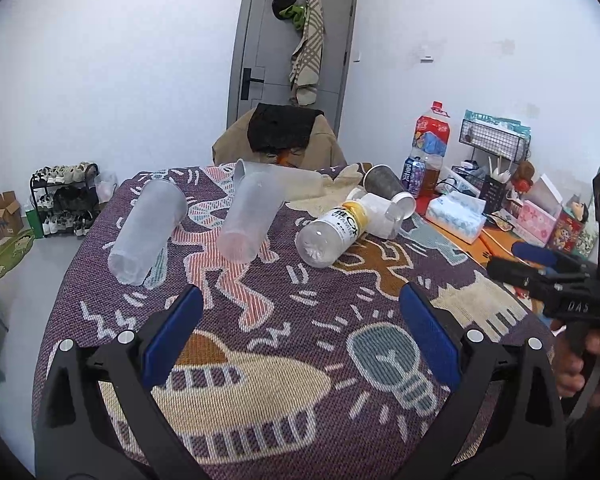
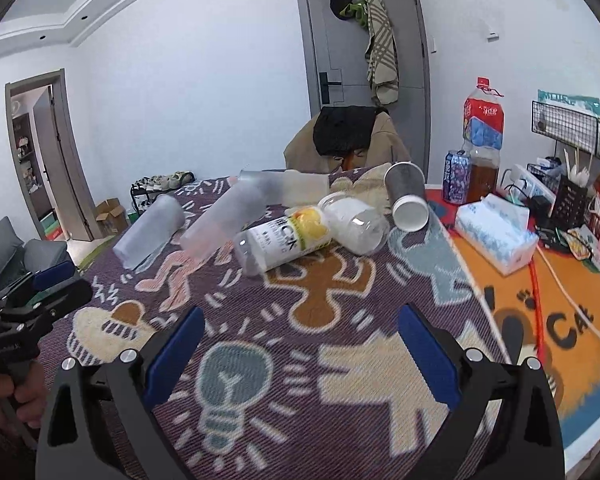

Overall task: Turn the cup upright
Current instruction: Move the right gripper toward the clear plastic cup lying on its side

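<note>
Several cups lie on their sides on the patterned cloth [image 1: 292, 320]. A frosted plastic cup [image 1: 148, 232] lies at the left, a second [image 1: 250, 218] beside it, a third [image 1: 284, 178] behind. A grey paper cup [image 1: 390, 188] lies at the back right, also in the right wrist view [image 2: 406, 196]. A clear labelled bottle [image 1: 336, 232] lies in the middle. My left gripper [image 1: 300, 324] is open and empty, well short of the cups. My right gripper [image 2: 300, 332] is open and empty, near the front edge.
A tissue box [image 2: 496, 238], a can [image 2: 456, 176], a large drink bottle [image 2: 482, 136], a wire rack [image 2: 572, 128] and small boxes stand on the orange mat at the right. A chair with draped clothes [image 1: 280, 136] stands behind the table.
</note>
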A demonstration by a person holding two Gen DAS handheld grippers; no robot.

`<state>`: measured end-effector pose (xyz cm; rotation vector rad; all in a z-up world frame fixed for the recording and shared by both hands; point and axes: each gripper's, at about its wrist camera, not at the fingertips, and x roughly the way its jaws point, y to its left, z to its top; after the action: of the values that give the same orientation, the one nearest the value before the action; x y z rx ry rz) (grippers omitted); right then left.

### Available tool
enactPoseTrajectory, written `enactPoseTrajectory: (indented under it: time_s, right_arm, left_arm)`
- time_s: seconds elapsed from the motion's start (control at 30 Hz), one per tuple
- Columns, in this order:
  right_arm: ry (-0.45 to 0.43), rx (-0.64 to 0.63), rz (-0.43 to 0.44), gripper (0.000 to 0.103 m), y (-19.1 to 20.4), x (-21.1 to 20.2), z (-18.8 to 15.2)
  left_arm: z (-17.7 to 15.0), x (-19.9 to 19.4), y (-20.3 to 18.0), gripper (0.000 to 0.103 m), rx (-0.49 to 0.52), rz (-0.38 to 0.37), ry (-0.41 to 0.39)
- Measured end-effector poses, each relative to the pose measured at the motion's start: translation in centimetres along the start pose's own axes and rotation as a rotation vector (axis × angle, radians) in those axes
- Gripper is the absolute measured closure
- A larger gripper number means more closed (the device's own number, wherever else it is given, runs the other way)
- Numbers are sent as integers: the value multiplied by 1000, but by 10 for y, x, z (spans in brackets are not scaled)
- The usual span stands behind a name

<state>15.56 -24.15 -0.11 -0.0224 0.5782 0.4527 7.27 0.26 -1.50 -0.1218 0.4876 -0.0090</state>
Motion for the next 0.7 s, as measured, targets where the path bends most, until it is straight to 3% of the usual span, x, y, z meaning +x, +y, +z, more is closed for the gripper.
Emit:
enactPoseTrajectory:
  time_s: [0.23, 0.37, 0.7]
  right_arm:
    - [23, -30, -18, 13, -21, 29, 25]
    - [84, -28, 26, 19, -33, 58, 37]
    - [215, -53, -11, 25, -61, 147, 60]
  left_arm:
    - [15, 23, -3, 5, 15, 28, 32]
    - [27, 29, -1, 5, 13, 40, 42]
    - [44, 54, 17, 5, -51, 77, 96]
